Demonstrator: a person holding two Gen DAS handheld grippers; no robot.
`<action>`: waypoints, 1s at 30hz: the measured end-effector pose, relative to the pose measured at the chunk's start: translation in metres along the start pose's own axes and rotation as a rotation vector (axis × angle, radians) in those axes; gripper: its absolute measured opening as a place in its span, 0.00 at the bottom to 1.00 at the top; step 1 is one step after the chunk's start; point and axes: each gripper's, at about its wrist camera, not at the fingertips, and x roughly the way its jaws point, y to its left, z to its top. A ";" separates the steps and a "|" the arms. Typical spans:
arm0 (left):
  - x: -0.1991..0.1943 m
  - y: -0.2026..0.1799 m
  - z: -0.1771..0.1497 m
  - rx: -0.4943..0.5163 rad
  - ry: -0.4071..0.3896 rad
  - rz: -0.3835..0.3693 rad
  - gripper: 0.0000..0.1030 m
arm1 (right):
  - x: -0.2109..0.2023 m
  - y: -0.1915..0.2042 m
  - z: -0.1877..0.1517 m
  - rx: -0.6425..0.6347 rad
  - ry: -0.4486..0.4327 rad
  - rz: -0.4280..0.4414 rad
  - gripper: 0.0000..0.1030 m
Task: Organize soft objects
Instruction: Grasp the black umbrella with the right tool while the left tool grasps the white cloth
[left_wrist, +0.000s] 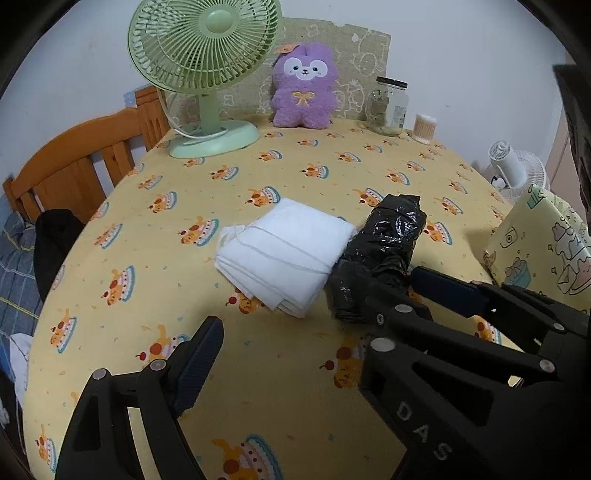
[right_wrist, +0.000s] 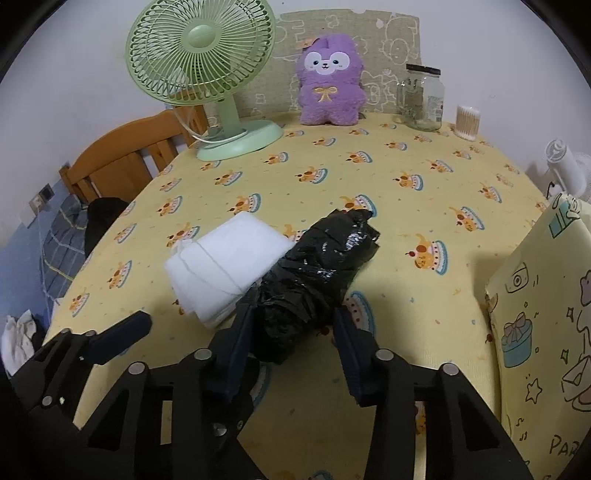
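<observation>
Black plastic, crinkled and glossy, is wound into a roll (right_wrist: 314, 280) lying on the yellow tablecloth (right_wrist: 424, 258), its long axis running from seven o'clock toward one o'clock in the right wrist view. The right gripper (right_wrist: 295, 325) straddles the near end of this roll, one finger on each side; its jaws stand partly apart, and whether the pads actually press the plastic cannot be told. At ten o'clock of the roll, touching it, sits a folded white cloth (right_wrist: 221, 269) with a thin string around it. The left gripper (left_wrist: 306, 306) hangs with jaws wide apart and nothing between them, just short of the cloth. Farther back stand a green fan (right_wrist: 201, 77) at eleven o'clock, a purple plush toy (right_wrist: 330, 85) and a glass jar (right_wrist: 421, 98) at one o'clock.
</observation>
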 end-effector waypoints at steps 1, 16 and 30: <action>-0.002 -0.001 0.000 0.005 -0.010 0.024 0.83 | -0.001 0.000 0.000 0.001 -0.004 -0.006 0.29; -0.006 -0.013 0.022 0.110 -0.047 0.087 0.84 | -0.015 -0.010 0.012 0.026 -0.046 -0.017 0.28; 0.032 -0.007 0.039 0.135 0.027 0.062 0.84 | 0.000 -0.015 0.024 0.045 -0.025 -0.046 0.28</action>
